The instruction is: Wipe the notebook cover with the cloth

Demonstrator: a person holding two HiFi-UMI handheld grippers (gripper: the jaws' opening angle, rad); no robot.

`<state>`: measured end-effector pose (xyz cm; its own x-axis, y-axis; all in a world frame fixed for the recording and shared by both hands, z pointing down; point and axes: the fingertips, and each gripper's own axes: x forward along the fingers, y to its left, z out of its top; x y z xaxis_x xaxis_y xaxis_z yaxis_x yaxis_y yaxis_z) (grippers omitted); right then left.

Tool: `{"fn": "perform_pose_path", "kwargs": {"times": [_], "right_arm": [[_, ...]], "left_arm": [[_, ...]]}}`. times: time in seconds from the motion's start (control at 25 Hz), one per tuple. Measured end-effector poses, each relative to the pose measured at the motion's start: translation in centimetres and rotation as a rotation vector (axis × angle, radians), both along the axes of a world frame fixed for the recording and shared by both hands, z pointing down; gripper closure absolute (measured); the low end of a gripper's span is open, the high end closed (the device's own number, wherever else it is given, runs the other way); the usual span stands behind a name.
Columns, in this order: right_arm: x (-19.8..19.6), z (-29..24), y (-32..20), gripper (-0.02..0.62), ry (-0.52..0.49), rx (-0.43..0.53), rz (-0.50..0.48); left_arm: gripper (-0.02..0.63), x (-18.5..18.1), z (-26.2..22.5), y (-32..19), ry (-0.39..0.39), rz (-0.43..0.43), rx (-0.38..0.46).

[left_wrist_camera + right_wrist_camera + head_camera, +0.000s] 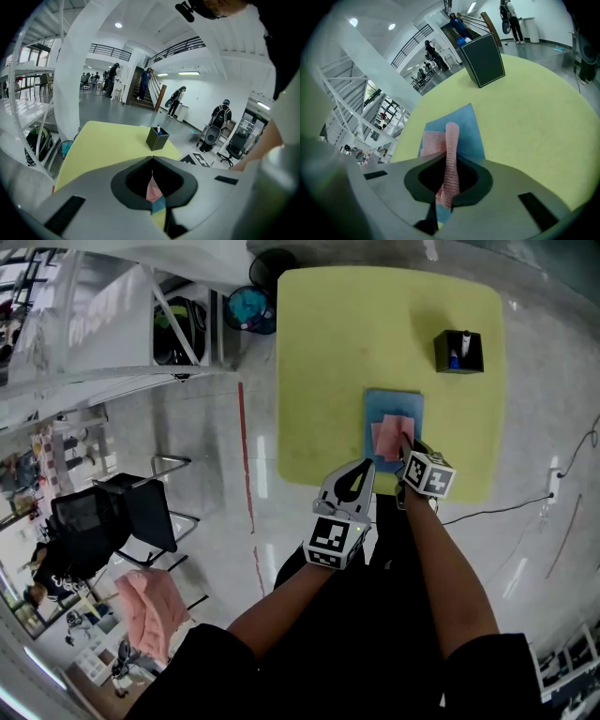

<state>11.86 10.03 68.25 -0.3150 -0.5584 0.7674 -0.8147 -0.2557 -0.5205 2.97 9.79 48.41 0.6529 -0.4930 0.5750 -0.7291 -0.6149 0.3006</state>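
The yellow-green table (328, 352) is standing on a glossy grey floor (216, 456), with a black pen holder (459, 351) at its far right. The blue notebook (394, 404) is lying near the table's near edge. The right gripper (407, 448) is pinching the pink cloth (387, 434) lying on the notebook. The left gripper (361, 468), jaws together and empty, is hovering just to the left.

head cam overhead, looks down; other 2 low; share table (375, 334)

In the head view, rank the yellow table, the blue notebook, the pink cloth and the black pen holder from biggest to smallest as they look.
1. yellow table
2. blue notebook
3. pink cloth and black pen holder: about alike in this view, too close to rank.
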Motion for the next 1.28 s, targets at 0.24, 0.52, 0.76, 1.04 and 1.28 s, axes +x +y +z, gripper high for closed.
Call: {"fn": "perform_pose_path", "kwargs": {"times": [0.24,0.52,0.76,1.04,1.28], "right_arm": [[0.8,0.0,0.6,0.558,0.002,0.000,-0.011],[2.0,1.1,1.1,0.558,0.009,0.012,-0.019],[3.1,1.2,1.5,0.558,0.009,0.018,-0.009],[4.0,1.2,2.0,0.558,-0.004,0.015,0.005],[4.5,0.3,1.9,0.558,-0.002,0.003,0.012]], "left_arm": [[0.591,1.0,0.0,0.3,-0.012,0.027,-0.001],[0.591,2.2,0.1,0.2,-0.013,0.030,0.002],[0.591,3.2,0.7,0.9,-0.018,0.041,-0.009],[0.591,4.4,0.6,1.6,-0.014,0.058,-0.011],[0.591,4.7,0.9,1.9,-0.015,0.057,-0.012]]}}
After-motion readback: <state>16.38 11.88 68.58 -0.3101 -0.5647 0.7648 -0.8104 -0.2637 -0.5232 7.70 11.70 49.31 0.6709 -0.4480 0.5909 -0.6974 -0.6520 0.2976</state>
